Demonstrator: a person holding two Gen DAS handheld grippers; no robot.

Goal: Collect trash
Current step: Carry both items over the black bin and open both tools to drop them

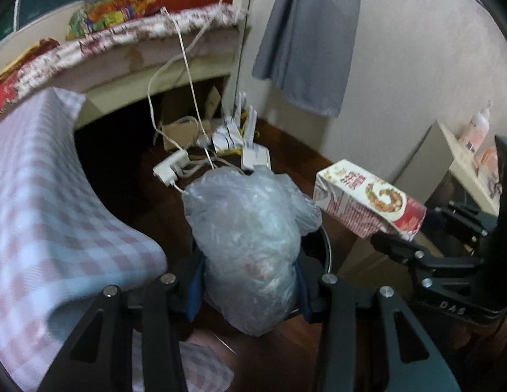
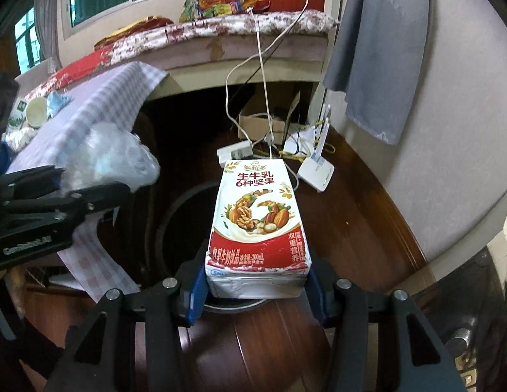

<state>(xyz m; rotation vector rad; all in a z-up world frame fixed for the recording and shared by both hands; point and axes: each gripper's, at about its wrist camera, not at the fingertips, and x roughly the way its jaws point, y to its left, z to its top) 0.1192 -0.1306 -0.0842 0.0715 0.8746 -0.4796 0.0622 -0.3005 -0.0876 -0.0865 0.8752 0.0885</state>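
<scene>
- Left hand-held gripper (image 1: 250, 289) clenched a crumpled plastic bag (image 1: 250, 238); right hand-held gripper (image 2: 256, 289) gripped a milk carton (image 2: 258, 225).
- Both pieces hung over a dark round bin (image 2: 175, 228) on the floor, seemingly ready to drop.
- Only the right view showed a paper cup (image 2: 36, 111) and scraps on the far-left checked cloth (image 2: 99, 111), probably left to collect.

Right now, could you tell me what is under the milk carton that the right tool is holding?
Under the milk carton, a round dark bin stands on the wooden floor. The carton covers part of its rim, and its dark inside cannot be made out.
</scene>
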